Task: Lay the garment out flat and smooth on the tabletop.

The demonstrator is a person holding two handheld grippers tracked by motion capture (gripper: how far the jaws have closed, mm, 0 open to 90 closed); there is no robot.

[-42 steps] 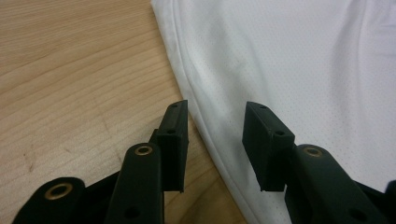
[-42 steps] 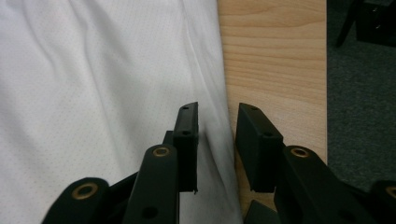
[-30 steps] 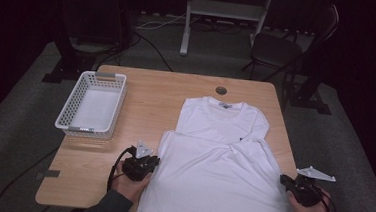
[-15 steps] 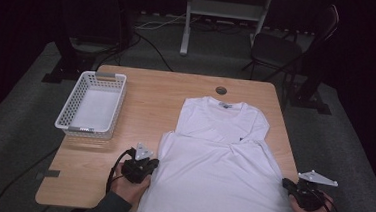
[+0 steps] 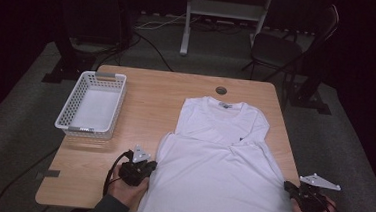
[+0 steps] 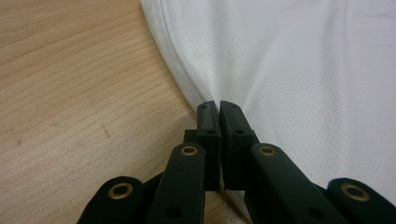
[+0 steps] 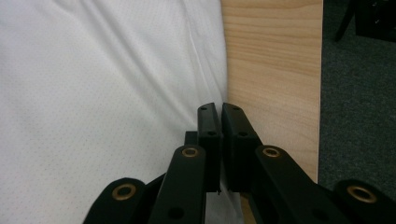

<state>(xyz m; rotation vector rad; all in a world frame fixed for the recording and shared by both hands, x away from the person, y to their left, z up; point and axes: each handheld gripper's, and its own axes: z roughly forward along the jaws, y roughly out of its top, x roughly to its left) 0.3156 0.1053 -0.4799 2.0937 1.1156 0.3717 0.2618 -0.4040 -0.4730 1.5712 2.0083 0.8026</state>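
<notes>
A white T-shirt (image 5: 221, 178) lies on the wooden table (image 5: 150, 108), collar at the far end and its lower part folded up over the chest. My left gripper (image 5: 151, 166) sits at the shirt's left edge, held by a hand. In the left gripper view its jaws (image 6: 219, 105) are shut on the hem of the shirt (image 6: 299, 70). My right gripper (image 5: 287, 186) is at the shirt's right edge near the table's side. In the right gripper view its jaws (image 7: 220, 106) are shut on the edge of the shirt (image 7: 93, 93).
A white plastic basket (image 5: 87, 129) stands on the table's left side. A round cable hole (image 5: 221, 90) is at the far edge. The table's right edge (image 7: 320, 93) runs close beside the right gripper. A chair (image 5: 275, 47) and cables are on the floor beyond.
</notes>
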